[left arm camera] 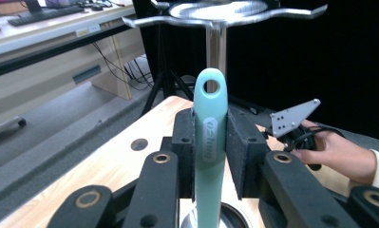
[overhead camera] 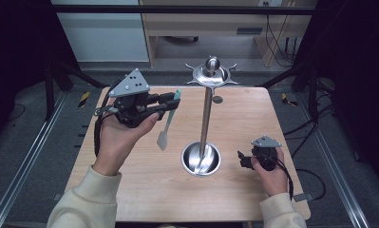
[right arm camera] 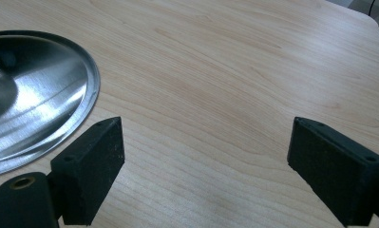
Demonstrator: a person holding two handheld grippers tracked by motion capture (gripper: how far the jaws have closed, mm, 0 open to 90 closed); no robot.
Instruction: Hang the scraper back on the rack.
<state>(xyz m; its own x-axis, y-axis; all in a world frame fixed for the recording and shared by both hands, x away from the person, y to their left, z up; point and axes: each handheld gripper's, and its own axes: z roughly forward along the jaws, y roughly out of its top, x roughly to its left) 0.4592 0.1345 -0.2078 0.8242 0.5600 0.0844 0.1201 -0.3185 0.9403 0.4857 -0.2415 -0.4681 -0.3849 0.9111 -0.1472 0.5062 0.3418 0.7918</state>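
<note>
Even overhead light, dark surroundings

Embossed lettering on the teal handle point(left arm camera: 210, 142) is too blurred to read.

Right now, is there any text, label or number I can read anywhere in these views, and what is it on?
None can be read.
Spatula held in the left gripper: an oval raised mark on the handle, too blurred to read.
Desk edge in the left gripper view: two small labels, too small to read.
</note>
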